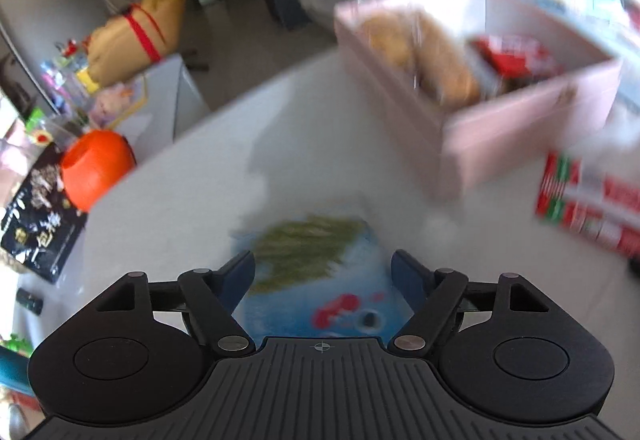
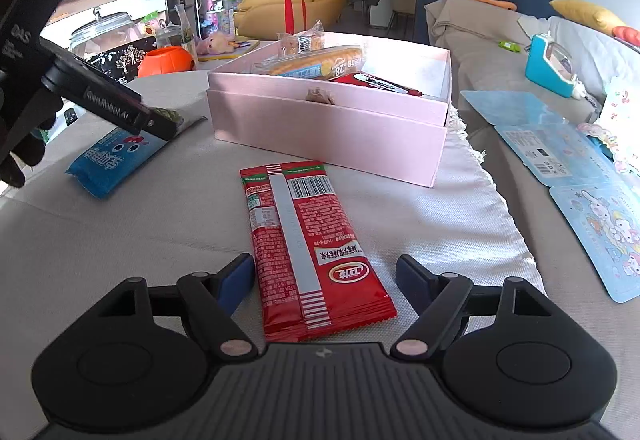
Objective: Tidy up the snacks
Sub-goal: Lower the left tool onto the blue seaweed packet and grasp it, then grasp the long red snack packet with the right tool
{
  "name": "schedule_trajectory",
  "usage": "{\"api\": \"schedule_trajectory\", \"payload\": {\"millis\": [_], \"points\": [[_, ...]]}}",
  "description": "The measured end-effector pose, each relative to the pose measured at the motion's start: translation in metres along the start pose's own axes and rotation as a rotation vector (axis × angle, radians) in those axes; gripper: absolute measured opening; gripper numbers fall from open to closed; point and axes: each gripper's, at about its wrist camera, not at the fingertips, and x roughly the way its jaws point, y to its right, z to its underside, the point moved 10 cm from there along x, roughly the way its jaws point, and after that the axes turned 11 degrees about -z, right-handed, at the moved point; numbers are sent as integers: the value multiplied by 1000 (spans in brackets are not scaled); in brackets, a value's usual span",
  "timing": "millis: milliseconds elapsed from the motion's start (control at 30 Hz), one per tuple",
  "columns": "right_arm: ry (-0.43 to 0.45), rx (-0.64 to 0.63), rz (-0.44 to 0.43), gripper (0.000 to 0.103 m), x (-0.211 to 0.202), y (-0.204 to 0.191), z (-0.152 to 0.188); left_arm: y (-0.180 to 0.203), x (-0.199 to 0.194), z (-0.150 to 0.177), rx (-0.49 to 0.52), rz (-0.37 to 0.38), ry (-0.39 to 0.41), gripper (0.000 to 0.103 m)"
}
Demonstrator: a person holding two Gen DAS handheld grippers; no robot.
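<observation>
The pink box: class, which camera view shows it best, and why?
The right wrist view: the pink box is sharp, showing its front wall, rim and the snacks inside. The left wrist view shows the same box motion-blurred, contents reduced to yellowish and red smears.

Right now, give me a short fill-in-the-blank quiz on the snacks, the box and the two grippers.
1. The box holding snacks is ____ in colour.
2. The right gripper is open around a ____ packet.
3. The left gripper is over the ____ packet.
4. The box has no ____ on it.

Missing words: pink; red; blue; lid
</observation>
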Motion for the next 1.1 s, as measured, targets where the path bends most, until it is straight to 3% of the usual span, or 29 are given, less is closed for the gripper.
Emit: {"api": "schedule_trajectory", "payload": {"millis": [200,267,333,567,667,833,967,1100], "points": [[0,0,1,79,0,0,0,-26,19,-2,-172,44,-29,91],[0,1,1,79,0,1,0,-39,27,6,-293,114,-73,92],[0,0,1,79,0,1,0,-51,28,4,-381,162,-60,92],[0,1,1,80,0,1,0,-60,31,2,-428,198,-80,94],[0,1,1,80,0,1,0,-56,32,3,-398,199,-92,93],[0,0,1,80,0,1,0,-34,16,13,-239,129,-65,89],[0,0,1,80,0,1,0,0,-14,29,-143,188,-14,89],[-6,1,-3,81,1,2,0,11,-30,42,-152,203,-1,89]]}}
